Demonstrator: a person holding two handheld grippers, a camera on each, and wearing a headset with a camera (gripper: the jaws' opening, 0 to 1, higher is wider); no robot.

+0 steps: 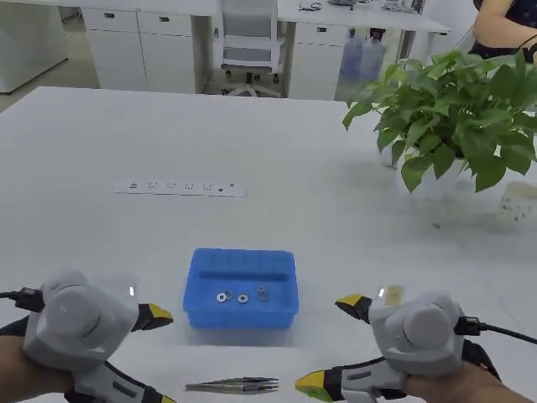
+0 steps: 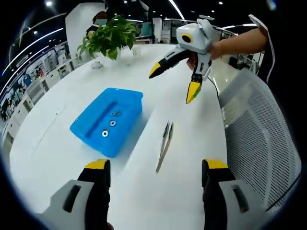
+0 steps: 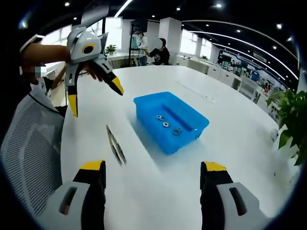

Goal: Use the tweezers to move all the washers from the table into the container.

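The white table [image 1: 336,210] carries everything, with a potted plant [image 1: 453,109] off at its far right, clear of the working space. Near the front edge sits the blue container [image 1: 242,317]. The left gripper [image 1: 159,359] and right gripper [image 1: 327,342] hang either side of it, each with jaws spread wide and gripping nothing. The tweezers [image 1: 235,385] lie flat on the table just in front of the container, between the grippers, prongs nearly together and pinching nothing. The washers [image 1: 242,296] rest on the container floor, so I'd say the job looks finished
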